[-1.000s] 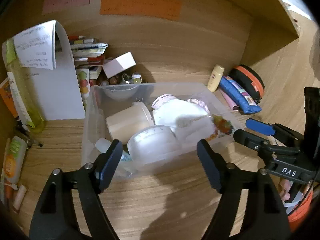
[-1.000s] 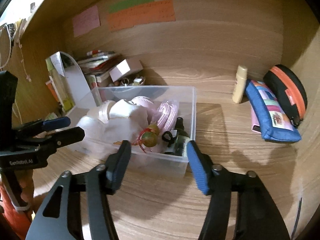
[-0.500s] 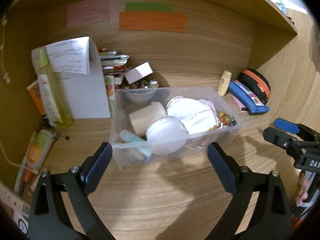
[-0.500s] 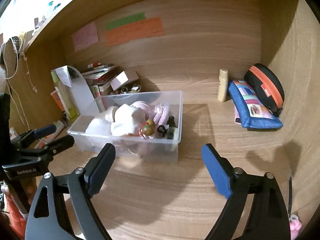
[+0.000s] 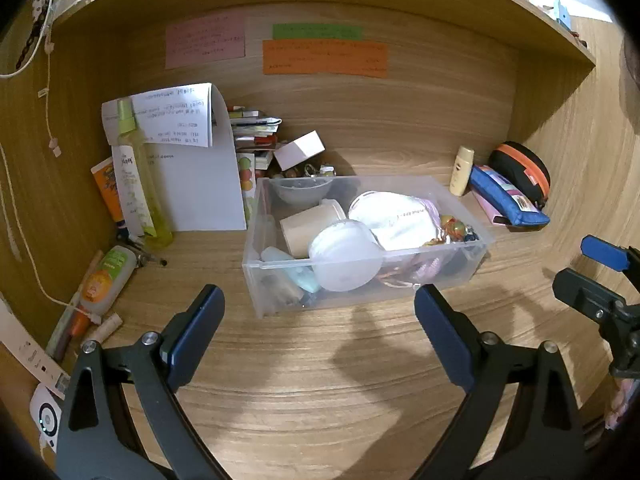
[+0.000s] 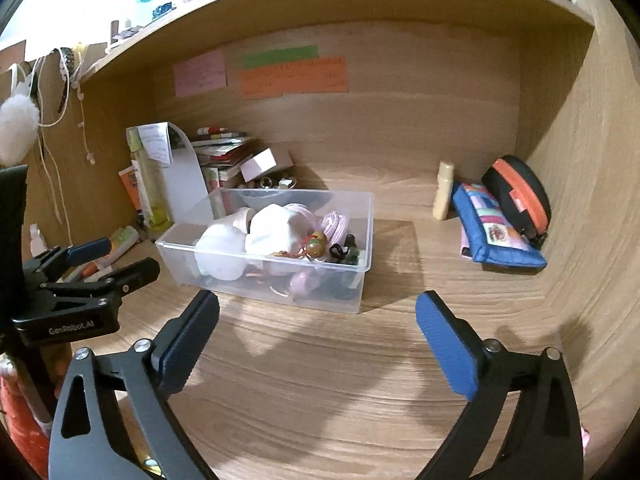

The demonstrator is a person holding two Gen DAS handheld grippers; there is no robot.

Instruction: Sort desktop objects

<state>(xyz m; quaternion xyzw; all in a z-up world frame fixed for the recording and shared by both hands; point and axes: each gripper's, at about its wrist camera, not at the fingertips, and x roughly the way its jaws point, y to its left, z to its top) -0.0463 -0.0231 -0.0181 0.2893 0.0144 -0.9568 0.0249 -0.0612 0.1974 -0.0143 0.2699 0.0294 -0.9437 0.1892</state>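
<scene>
Wooden counter (image 5: 320, 380): bare in the foreground. Clear plastic bin (image 5: 360, 280) sits mid-counter, filled with white containers and small items. Blue pencil case (image 6: 500, 240) lies well right of it. Left gripper (image 5: 316, 332) and right gripper (image 6: 318, 328): fingers spread wide, holding nothing, short of the bin.

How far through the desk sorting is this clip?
Done: the clear bin already holds jars, a pouch and beads. In hand: nothing; left gripper and right gripper have open, empty jaws. Left: the small bottle, blue pencil case and left-side tubes.
</scene>
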